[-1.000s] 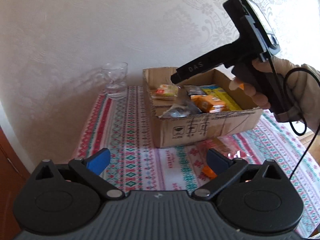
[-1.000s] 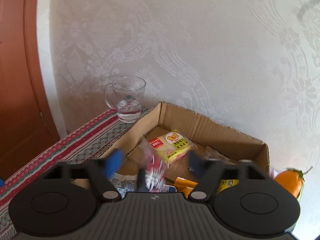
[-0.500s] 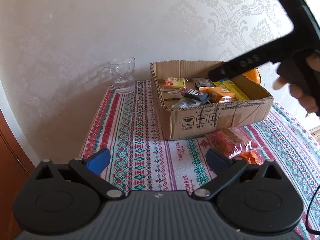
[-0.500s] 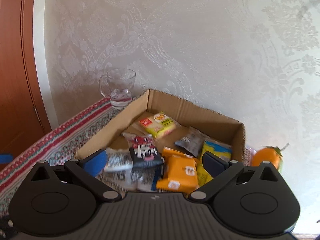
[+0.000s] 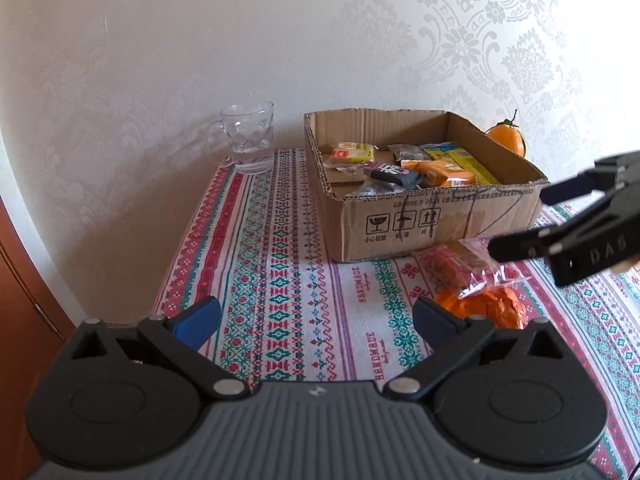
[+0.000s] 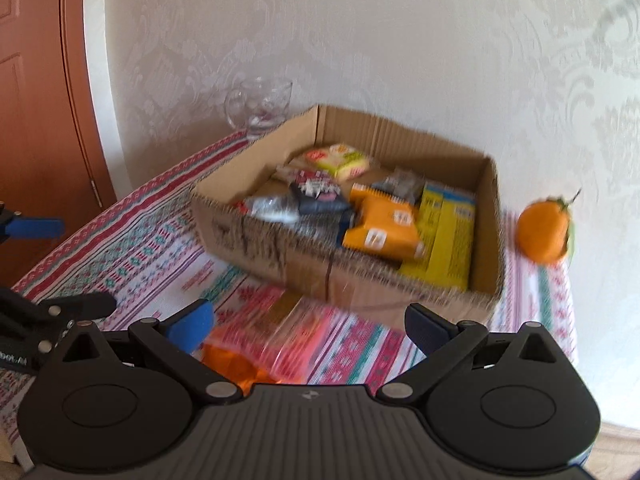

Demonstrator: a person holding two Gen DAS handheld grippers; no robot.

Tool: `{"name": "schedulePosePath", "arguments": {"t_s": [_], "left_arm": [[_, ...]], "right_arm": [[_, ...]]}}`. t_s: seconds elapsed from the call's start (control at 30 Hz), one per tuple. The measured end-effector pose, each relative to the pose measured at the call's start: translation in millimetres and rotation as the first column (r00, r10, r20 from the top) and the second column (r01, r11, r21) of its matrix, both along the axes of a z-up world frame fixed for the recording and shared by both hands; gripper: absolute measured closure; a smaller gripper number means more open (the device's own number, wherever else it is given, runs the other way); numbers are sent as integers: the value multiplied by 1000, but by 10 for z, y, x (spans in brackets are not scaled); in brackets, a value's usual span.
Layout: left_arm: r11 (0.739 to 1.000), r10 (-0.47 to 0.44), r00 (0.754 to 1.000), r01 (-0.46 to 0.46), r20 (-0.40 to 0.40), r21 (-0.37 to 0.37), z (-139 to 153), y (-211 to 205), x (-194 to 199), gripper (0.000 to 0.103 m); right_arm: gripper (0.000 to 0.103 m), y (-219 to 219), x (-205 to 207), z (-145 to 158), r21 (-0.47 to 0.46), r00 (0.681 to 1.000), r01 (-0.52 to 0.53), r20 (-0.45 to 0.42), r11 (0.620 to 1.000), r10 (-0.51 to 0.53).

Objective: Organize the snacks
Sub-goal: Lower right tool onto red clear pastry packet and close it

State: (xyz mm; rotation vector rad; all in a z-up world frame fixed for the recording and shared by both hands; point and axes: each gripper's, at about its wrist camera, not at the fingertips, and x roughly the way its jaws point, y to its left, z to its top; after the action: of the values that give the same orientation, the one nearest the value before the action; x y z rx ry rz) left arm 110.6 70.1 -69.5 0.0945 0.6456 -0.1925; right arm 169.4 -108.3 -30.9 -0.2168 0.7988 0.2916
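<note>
A cardboard box [image 5: 436, 222] [image 6: 320, 268] stands on the patterned tablecloth and holds several snack packets, among them a dark red-and-white packet [image 5: 390, 172] [image 6: 318, 192] and an orange packet [image 6: 380, 230]. A clear bag of orange snacks [image 5: 476, 284] [image 6: 256, 340] lies on the cloth in front of the box. My left gripper [image 5: 316, 322] is open and empty, low over the cloth's near side. My right gripper [image 6: 308, 326] is open and empty, just above the bag; it also shows at the right edge of the left wrist view [image 5: 520, 220].
A glass mug [image 5: 250, 142] [image 6: 260, 110] stands by the wall, left of the box. An orange fruit [image 5: 506, 142] [image 6: 544, 232] sits behind the box's right side. A brown door [image 6: 36, 100] is at the far left. The wall is close behind the table.
My right gripper let the dark packet drop into the box, then pulled back and down to the bag in front of it. My left gripper drew back and rose a little.
</note>
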Motion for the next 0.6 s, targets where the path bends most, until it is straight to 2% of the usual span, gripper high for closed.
{"name": "schedulePosePath", "arguments": {"t_s": [0.37, 0.47, 0.53, 0.6], "left_arm": [[999, 41, 999, -41, -13, -15, -17, 94, -56, 1], [999, 52, 998, -52, -20, -15, -29, 122, -69, 1], [998, 52, 998, -53, -24, -17, -35, 137, -82, 1], [998, 52, 998, -52, -27, -17, -45, 141, -91, 1]], "right_arm": [[0, 281, 232, -242, 30, 992, 19, -122, 999, -15], [1, 324, 366, -313, 38, 985, 59, -163, 998, -52], [3, 319, 446, -366, 45, 977, 96, -194, 994, -86], [13, 306, 500, -416, 44, 968, 128, -221, 991, -115]]}}
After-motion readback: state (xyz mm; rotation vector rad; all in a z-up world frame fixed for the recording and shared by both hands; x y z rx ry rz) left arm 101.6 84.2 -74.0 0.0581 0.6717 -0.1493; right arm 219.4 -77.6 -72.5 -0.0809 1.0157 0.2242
